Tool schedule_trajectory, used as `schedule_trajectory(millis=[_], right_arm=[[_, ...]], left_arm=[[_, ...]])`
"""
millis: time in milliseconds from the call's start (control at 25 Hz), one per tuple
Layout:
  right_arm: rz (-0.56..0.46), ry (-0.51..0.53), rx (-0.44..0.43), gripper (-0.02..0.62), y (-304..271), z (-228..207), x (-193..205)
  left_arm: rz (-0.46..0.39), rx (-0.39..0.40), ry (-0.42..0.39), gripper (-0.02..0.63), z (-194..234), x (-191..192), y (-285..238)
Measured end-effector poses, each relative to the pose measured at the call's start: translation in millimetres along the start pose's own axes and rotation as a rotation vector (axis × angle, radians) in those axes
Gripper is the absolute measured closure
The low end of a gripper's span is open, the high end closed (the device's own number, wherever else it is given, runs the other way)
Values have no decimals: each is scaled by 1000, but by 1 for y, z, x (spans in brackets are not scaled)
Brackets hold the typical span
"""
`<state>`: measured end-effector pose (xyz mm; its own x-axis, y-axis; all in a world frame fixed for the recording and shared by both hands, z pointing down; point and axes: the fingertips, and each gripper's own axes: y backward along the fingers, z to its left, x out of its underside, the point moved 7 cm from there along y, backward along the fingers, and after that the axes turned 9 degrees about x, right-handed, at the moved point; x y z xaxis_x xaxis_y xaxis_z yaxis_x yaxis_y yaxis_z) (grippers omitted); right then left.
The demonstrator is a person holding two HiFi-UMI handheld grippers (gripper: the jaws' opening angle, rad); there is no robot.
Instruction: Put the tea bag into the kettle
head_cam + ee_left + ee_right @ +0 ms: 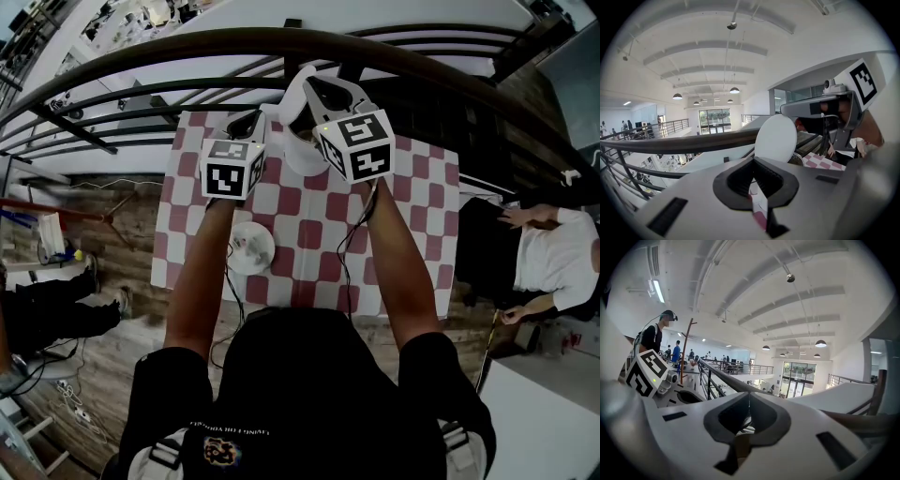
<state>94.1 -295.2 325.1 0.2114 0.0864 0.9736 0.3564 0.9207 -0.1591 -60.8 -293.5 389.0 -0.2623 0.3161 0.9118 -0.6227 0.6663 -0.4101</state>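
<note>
- Kettle is sitting on the checked table, the biggest thing down there. Only a bit of its shiny rim is showing, in the left gripper view.
- Dark railing is curving across just past the table's far edge.
- Bystander in a white shirt is standing off to the table's right.
- Both forearms are reaching out over the cloth, one gripper in each hand, side by side above the far half.
- Right gripper is riding a touch ahead of the left, its fingers pressing together at the tips. Whether anything thin is pinched there, I can't tell.
- Left gripper is pointing towards the rim, fingers meeting at the tips too, with checked cloth peeking through the slit behind them.
- White disc is standing on edge just beyond the left gripper's tips, right beside the kettle rim.
- White dish is lying on the cloth between the forearms, nearer the left one.
- Tea bag: I'm not picking it out for certain. A small pale scrap is lying on the dish, too blurred to name.
</note>
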Motion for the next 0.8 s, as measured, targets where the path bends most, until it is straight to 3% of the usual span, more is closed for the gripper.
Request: schedule_trajectory(millis=[440, 800], right_arm=[[44, -85, 95, 580, 23, -27, 43], [148, -167, 161, 580, 33, -37, 103]], left_arm=[[11, 28, 1, 603, -11, 5, -9], [29, 46, 7, 603, -19, 17, -15]])
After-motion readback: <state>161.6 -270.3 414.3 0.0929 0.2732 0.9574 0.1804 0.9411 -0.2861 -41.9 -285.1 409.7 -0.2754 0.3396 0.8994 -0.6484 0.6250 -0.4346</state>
